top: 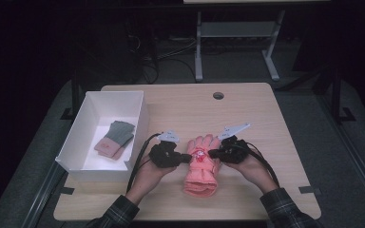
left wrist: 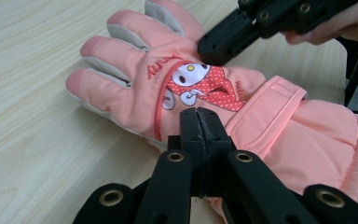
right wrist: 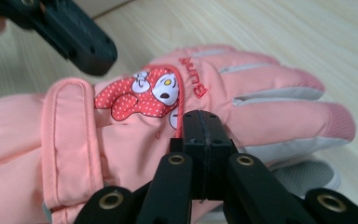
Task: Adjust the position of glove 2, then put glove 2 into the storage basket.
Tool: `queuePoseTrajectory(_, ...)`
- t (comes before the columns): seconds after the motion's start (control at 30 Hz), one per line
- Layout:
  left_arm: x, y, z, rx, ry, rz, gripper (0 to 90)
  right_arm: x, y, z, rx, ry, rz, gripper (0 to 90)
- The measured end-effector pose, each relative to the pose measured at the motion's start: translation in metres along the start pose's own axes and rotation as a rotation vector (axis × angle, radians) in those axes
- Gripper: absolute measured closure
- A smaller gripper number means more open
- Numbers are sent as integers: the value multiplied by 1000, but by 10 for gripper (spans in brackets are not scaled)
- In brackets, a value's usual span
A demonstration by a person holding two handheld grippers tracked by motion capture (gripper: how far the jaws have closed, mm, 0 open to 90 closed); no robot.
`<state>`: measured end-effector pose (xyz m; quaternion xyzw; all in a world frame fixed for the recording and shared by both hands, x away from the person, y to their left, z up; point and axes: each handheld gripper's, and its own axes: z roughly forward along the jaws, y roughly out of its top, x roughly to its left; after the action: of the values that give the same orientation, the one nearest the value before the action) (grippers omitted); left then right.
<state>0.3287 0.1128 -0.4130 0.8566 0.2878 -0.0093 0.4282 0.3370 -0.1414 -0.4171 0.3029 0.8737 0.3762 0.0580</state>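
Glove: a pink padded glove (top: 200,166) lay flat on the table, back side up, fingers pointing away from the person and cuff toward them; it sat near the middle of the tabletop, just right of the box and between the two grippers.
Table: a light wooden table (top: 275,142) carried everything; a small round hole (top: 218,95) sat near its far edge.
Box: an open white box (top: 88,135) stood on the table's left part, well apart from the glove's cuff but close to the left hand.
Box contents: a folded pink and grey knit piece (top: 115,138) lay on the floor of the box.
Left gripper: the left gripper (top: 186,157) came in from the glove's left side with its jaws pressed together and nothing between them; in the left gripper view its tips (left wrist: 201,122) sat at the glove's edge, just below the patch, whether touching I cannot tell.
Right gripper: the right gripper (top: 214,153) came in from the glove's right side, jaws likewise closed on nothing; its tips (right wrist: 202,123) lay against or just over the glove's back beside the patch.
Patch: a red dotted cartoon patch (left wrist: 200,84) with a white face sat on the back of the glove, between the two sets of tips.
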Motion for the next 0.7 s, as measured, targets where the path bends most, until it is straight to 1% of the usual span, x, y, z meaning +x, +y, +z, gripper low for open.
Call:
queuePoseTrajectory(0.03, 0, 0, 0, 0, 0, 0, 893, 1, -1, -1, -2, 1, 13, 900)
queuePoseTrajectory(0.07, 1, 0, 0, -4, 2, -6, 889, 1, -2, 0, -2, 1, 6, 900)
queuePoseTrajectory(0.13, 1, 0, 0, -5, 5, -10, 885, 2, -3, 0, 9, 0, 14, 900)
queuePoseTrajectory(0.17, 2, 1, -1, -2, 9, -6, 878, 2, -4, 1, 17, -6, 12, 900)
queuePoseTrajectory(0.2, 3, 1, -1, -2, 9, -9, 852, 3, -8, 4, 29, -19, 2, 900)
queuePoseTrajectory(0.23, 5, 0, 0, -1, 15, -21, 840, 4, -9, 6, 27, -19, 3, 900)
queuePoseTrajectory(0.27, 5, 0, 0, -1, 15, -21, 820, 4, -9, 6, 27, -19, 3, 900)
queuePoseTrajectory(0.3, 5, 0, 0, 2, 20, -24, 820, 5, -10, 7, 32, -20, 11, 900)
queuePoseTrajectory(0.33, 7, 0, 2, 3, 30, -27, 759, 4, -13, 9, 29, -18, 14, 900)
queuePoseTrajectory(0.37, 7, 0, 2, 3, 30, -27, 713, 4, -13, 9, 29, -18, 14, 900)
queuePoseTrajectory(0.4, 10, 1, 3, 8, 39, -40, 651, 2, -18, 11, 13, -7, 26, 900)
queuePoseTrajectory(0.43, 10, 1, 3, 8, 39, -40, 585, 2, -18, 11, 13, -7, 26, 900)
queuePoseTrajectory(0.47, 12, 1, 4, 6, 40, -49, 585, 2, -20, 11, 5, -6, 28, 900)
queuePoseTrajectory(0.5, 13, 1, 5, 5, 41, -62, 533, 1, -22, 10, 2, -6, 29, 900)
queuePoseTrajectory(0.53, 17, 1, 8, 4, 34, -84, 439, 2, -23, 10, 3, -15, 29, 900)
queuePoseTrajectory(0.57, 17, 1, 8, 4, 34, -84, 394, 2, -23, 10, 3, -15, 29, 900)
queuePoseTrajectory(0.6, 19, 1, 9, 2, 22, -103, 394, 3, -24, 10, -4, -23, 20, 900)
queuePoseTrajectory(0.63, 21, 2, 11, -5, 8, -116, 365, 4, -25, 10, -5, -29, 18, 900)
queuePoseTrajectory(0.67, 23, 3, 13, -25, 3, -130, 340, 5, -25, 10, -7, -35, 13, 900)
queuePoseTrajectory(0.7, 24, 4, 14, -23, -4, -129, 302, 6, -24, 10, -2, -44, 7, 900)
